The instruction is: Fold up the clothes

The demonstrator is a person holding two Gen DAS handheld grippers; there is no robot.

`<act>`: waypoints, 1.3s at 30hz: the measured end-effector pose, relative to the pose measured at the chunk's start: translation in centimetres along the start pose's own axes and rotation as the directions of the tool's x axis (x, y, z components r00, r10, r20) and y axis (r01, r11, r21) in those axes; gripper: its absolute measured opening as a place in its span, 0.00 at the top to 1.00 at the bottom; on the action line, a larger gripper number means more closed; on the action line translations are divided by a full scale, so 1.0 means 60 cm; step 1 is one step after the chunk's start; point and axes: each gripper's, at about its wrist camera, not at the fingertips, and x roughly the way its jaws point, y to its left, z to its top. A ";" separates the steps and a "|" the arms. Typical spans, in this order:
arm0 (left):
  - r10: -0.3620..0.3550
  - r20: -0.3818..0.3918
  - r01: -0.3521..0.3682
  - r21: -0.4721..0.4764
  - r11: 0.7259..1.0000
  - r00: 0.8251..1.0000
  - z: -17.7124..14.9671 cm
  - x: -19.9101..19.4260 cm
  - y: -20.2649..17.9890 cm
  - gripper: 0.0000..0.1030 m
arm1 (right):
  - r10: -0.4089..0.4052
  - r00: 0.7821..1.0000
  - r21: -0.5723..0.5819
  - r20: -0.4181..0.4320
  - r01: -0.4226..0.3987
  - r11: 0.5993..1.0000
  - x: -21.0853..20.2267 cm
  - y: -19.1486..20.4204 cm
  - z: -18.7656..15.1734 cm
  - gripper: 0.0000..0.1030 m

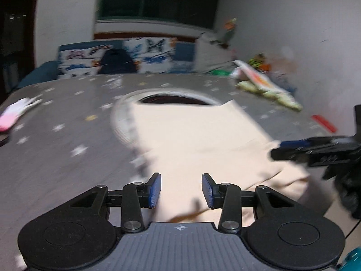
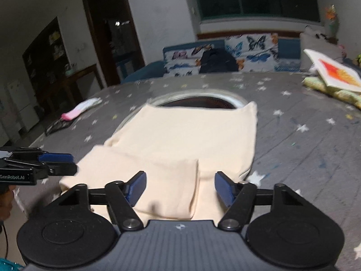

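Observation:
A cream garment (image 1: 191, 140) (image 2: 191, 135) lies flat on the grey star-print table cover (image 1: 67, 135) (image 2: 304, 140). Its near part is folded over into a thicker layer (image 2: 158, 180). Its far edge overlaps a round opening with a dark red inside (image 1: 176, 99) (image 2: 198, 102). My left gripper (image 1: 181, 187) is open above the garment's near edge, with only cloth below the gap. My right gripper (image 2: 180, 187) is open too, over the folded layer. Each shows sideways in the other's view: the right gripper (image 1: 276, 149) at the garment's right edge, the left gripper (image 2: 73, 163) at its left. The left wrist view is motion-blurred.
A pink and white glove (image 1: 15, 113) (image 2: 81, 108) lies at the table's far left. A book on green cushions (image 1: 266, 83) (image 2: 331, 72) sits at the far right, with a red strip (image 1: 323, 123) nearer. A butterfly-print sofa (image 2: 248, 52) with a dark bag (image 2: 218, 61) stands behind.

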 end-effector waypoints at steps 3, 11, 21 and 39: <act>0.029 -0.023 -0.028 0.020 0.999 0.999 -0.018 -0.007 0.013 0.58 | -0.004 1.000 0.001 -0.024 0.004 1.000 0.008 -0.001 -0.005 0.42; 0.003 -0.037 0.000 0.093 0.996 0.999 -0.042 -0.010 0.006 0.58 | -0.014 0.997 0.001 -0.075 0.015 1.000 0.022 -0.001 -0.016 0.56; 0.023 -0.030 -0.019 0.124 0.992 0.999 -0.050 -0.002 -0.003 0.78 | -0.022 0.996 -0.007 -0.091 0.021 1.000 0.025 0.002 -0.014 0.80; 0.076 -0.023 -0.072 0.125 0.990 0.997 -0.053 -0.002 0.000 0.89 | -0.025 1.000 -0.093 -0.018 0.024 0.995 -0.004 0.028 0.010 0.93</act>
